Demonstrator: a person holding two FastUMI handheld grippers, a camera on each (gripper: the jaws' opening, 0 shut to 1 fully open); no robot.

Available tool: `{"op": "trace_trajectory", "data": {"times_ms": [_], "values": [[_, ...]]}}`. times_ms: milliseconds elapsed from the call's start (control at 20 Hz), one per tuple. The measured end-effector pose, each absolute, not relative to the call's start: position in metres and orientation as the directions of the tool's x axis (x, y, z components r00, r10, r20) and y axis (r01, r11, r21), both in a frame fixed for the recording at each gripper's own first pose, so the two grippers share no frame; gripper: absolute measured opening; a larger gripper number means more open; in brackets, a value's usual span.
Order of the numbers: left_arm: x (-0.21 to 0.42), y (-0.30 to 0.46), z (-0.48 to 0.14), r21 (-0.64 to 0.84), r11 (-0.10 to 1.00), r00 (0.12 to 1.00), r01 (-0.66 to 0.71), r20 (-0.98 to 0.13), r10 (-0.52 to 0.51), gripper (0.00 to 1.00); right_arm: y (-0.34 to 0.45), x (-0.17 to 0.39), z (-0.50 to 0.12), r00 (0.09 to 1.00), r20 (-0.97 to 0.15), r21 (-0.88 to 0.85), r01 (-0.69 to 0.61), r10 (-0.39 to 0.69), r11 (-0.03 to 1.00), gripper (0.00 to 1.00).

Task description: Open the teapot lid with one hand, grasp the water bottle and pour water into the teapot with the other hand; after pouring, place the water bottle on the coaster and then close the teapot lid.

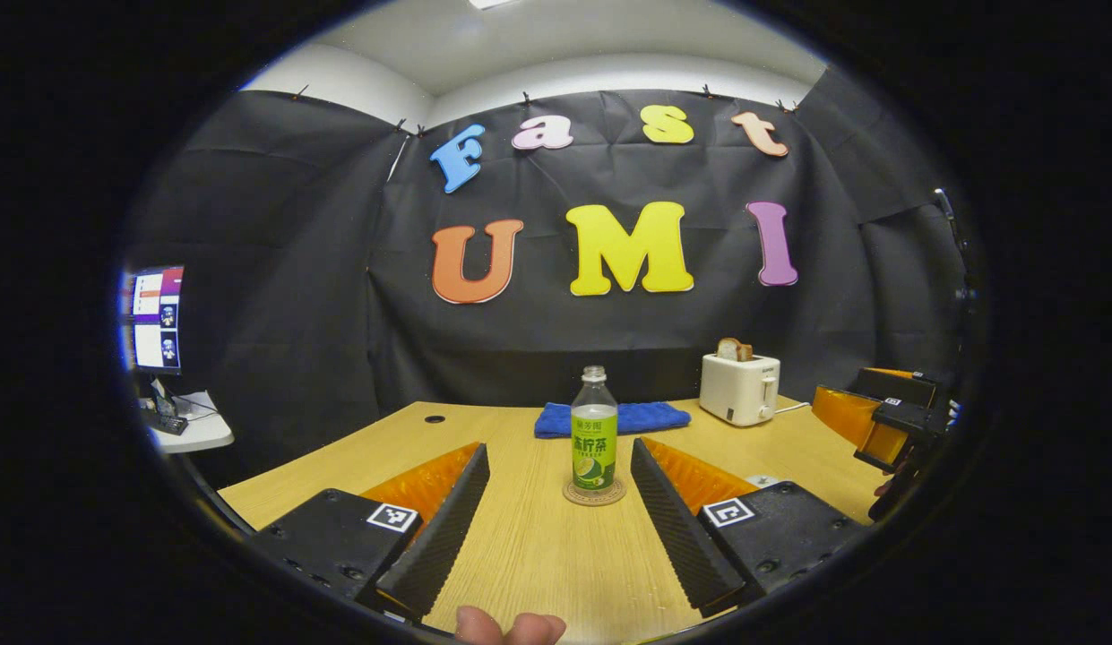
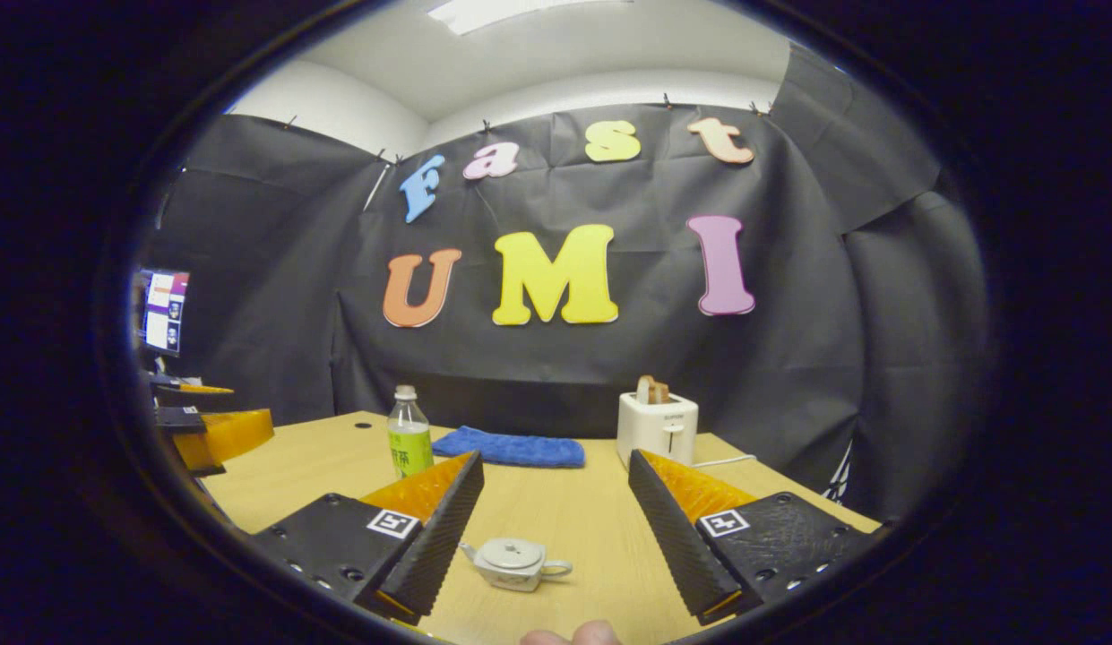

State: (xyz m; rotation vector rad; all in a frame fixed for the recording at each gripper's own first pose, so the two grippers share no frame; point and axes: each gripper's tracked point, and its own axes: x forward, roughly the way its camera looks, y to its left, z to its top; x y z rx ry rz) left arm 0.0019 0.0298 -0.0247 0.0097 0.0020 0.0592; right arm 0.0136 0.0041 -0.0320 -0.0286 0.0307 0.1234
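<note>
L gripper (image 1: 556,524) nearest cam, jaws spread, nothing btwn. R gripper (image 2: 556,528) jaws spread too, above counter (image 2: 564,511). Toaster (image 1: 739,388) at rear. Water bottle (image 1: 594,439) upright on coaster (image 1: 594,493), mid-counter. Teapot (image 2: 512,564), lid on, just ahead of R jaws.

Pale wood table (image 1: 538,546), with brighter colours set around it

The water bottle (image 1: 594,430) is clear with a green label, on a brown patterned coaster (image 1: 594,494); behind the bottle lies a blue towel (image 1: 612,418). To the bottle's right stands a white toaster (image 1: 739,388) — brown bread in its slot. In the right gripper view, the teapot (image 2: 512,563) is pale grey-white — lid on.
</note>
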Motion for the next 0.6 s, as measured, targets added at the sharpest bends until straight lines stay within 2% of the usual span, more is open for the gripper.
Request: {"op": "trace_trajectory", "data": {"times_ms": [300,600], "values": [[-0.028,-0.011,-0.021,-0.036,0.999,1.0,-0.022,-0.01,0.022,0.99,-0.015,-0.039,-0.011,0.996,0.009,-0.02,-0.091,0.091,0.996,0.98],[-0.035,-0.006,-0.015,-0.024,0.999,0.999,-0.038,0.005,0.038,0.99,-0.013,-0.047,-0.009,0.997,0.007,-0.007,-0.08,0.08,0.997,0.98]]}}
